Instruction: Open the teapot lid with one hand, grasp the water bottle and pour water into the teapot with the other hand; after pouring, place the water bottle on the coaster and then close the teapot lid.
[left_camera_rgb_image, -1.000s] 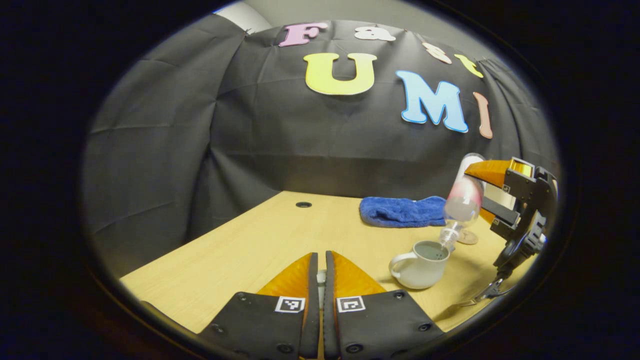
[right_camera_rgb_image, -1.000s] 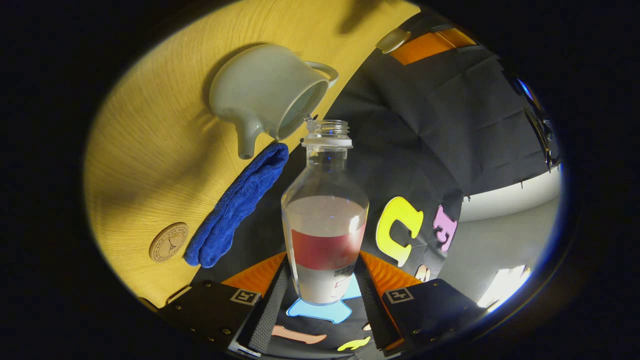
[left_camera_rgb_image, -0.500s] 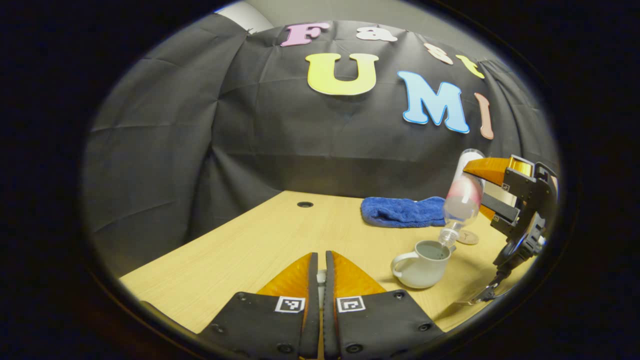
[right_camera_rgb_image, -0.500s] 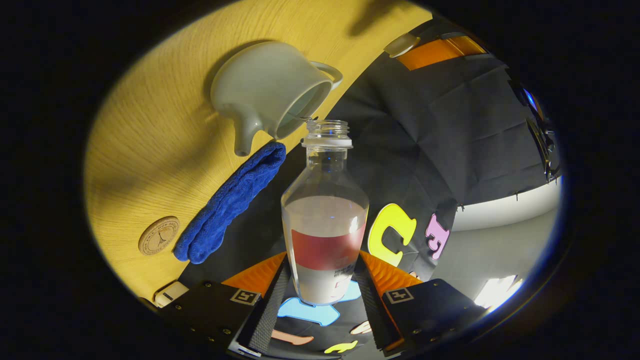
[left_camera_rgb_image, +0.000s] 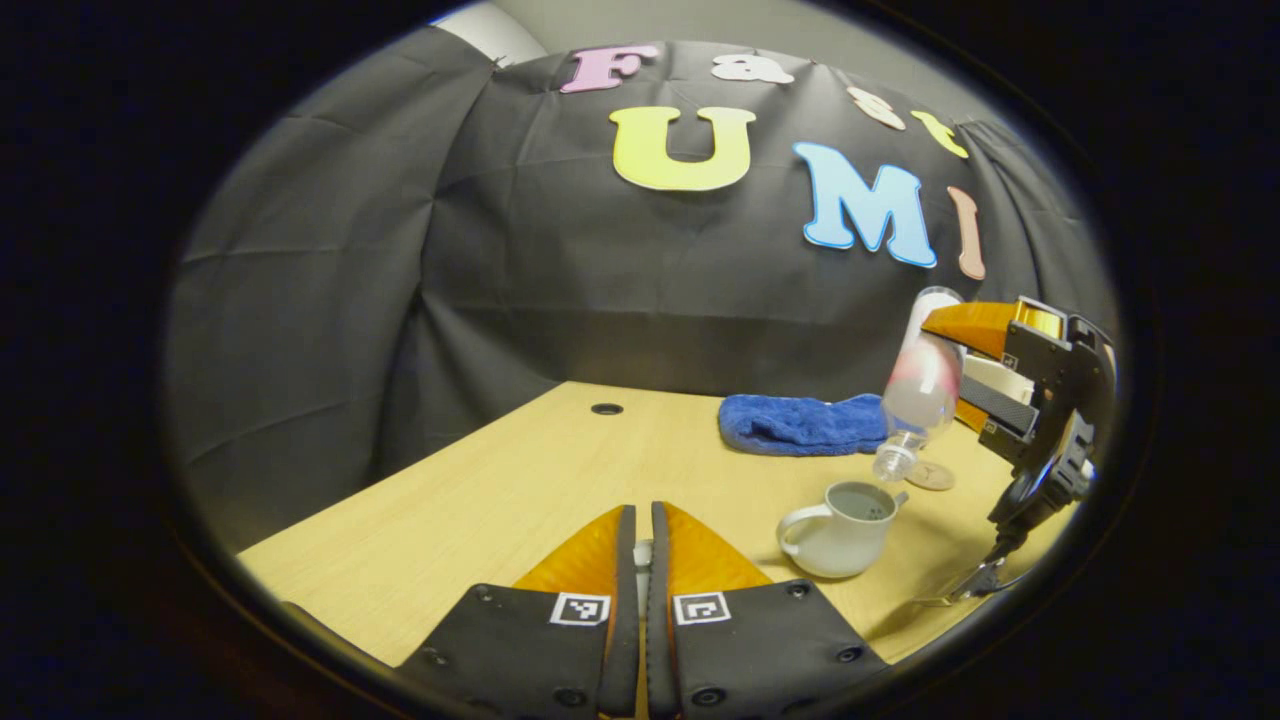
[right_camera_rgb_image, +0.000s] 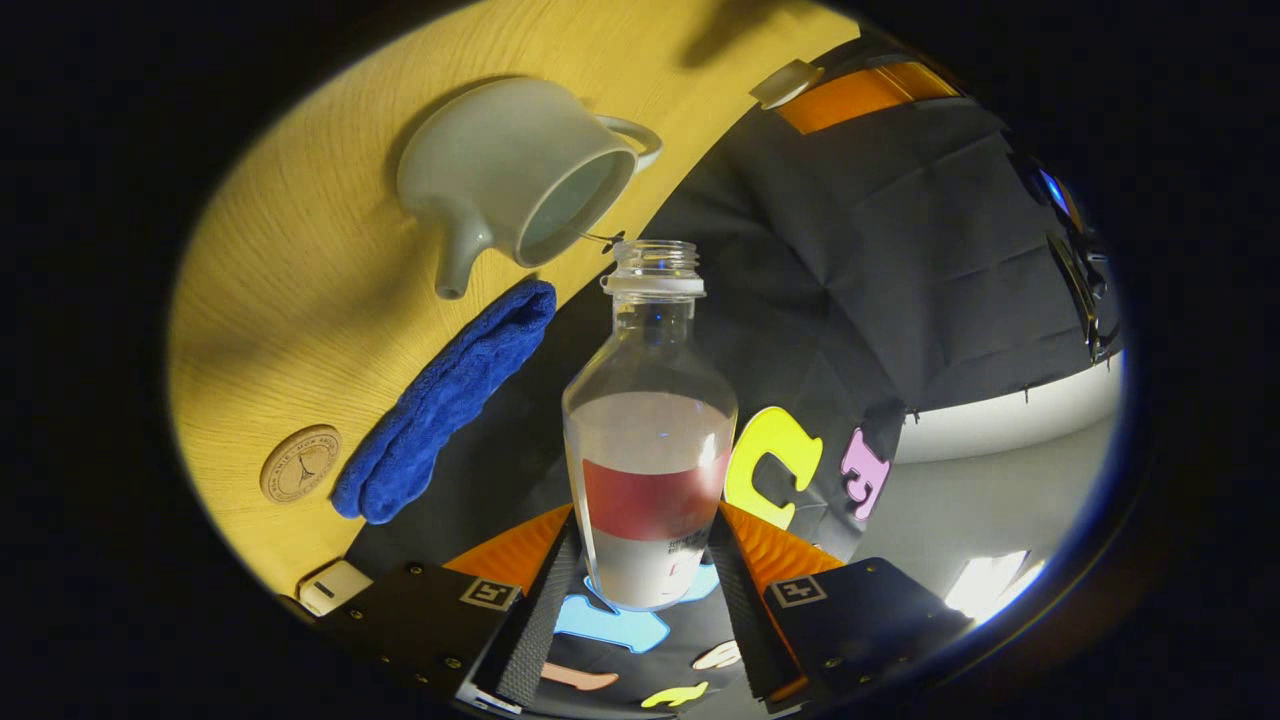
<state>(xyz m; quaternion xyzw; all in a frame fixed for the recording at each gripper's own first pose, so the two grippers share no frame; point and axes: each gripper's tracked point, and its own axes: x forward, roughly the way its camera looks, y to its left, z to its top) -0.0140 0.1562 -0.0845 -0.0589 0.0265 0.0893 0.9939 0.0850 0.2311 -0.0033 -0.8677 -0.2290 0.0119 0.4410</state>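
Right gripper (right_camera_rgb_image: 648, 560): both fingers pressed on the water bottle (right_camera_rgb_image: 650, 440), tipped mouth-down just above the teapot.
Teapot (left_camera_rgb_image: 842, 515): on the table (left_camera_rgb_image: 520, 480), lid off, opening bare.
Left gripper (left_camera_rgb_image: 640, 560): fingers nearly closed on a small pale object; cannot tell what.
Coaster (left_camera_rgb_image: 932, 476): on the table just behind the teapot, beside the blue towel (left_camera_rgb_image: 800, 422).

A pale sliver (left_camera_rgb_image: 642, 556) is peeking between the left gripper's (left_camera_rgb_image: 640, 545) closed fingers, too hidden to identify. The bottle's (right_camera_rgb_image: 650, 440) base is hiding behind the right gripper's (right_camera_rgb_image: 650, 560) fingers.
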